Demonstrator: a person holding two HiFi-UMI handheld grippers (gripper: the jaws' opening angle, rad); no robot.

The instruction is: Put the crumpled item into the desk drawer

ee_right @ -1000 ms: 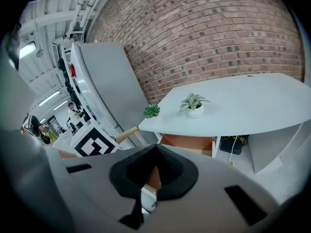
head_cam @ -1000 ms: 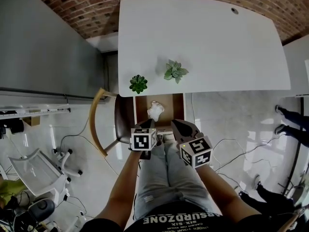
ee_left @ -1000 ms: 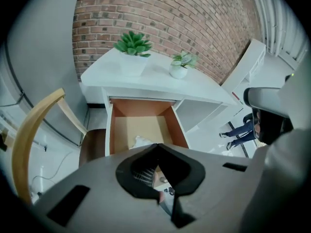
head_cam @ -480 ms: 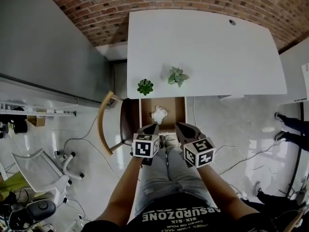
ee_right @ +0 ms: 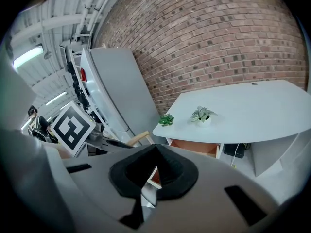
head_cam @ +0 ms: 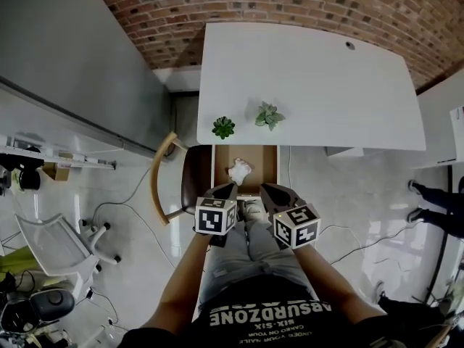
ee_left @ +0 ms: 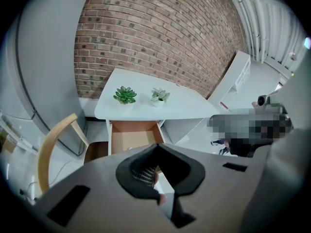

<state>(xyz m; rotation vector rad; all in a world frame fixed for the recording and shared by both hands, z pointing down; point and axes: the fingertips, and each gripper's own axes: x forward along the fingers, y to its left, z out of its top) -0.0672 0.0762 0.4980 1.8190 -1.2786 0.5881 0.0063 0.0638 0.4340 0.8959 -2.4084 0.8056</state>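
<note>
Beneath the front edge of a white worktop (head_cam: 312, 78), seen steeply from above, a drawer (head_cam: 259, 162) stands pulled open. The white crumpled item (head_cam: 238, 170) lies on its brown floor, a little left of the middle.

Just short of the drawer's front, the left hand-held gripper (head_cam: 225, 189) and the right hand-held gripper (head_cam: 269, 189) hang side by side, apart from each other, above the person's grey-trousered legs. Both have their jaws pressed together with nothing pinched: each gripper view shows its two dark tips meeting at a point. Neither touches the crumpled item.

A dark green plant (head_cam: 223, 127) and a pale green plant (head_cam: 269, 114), both small, sit on the worktop near its front edge. A wooden chair (head_cam: 163, 187) stands just left of the drawer.

From the left gripper view, the gripper's own body covers the front of the drawer (ee_left: 132, 135), and the crumpled item is hidden there. A striped patch shows through the gap under the jaws, too small to identify. From the right gripper view, only a strip of the drawer (ee_right: 194, 147) shows; the gripper's body cuts off the rest, so its inside cannot be seen.
</note>
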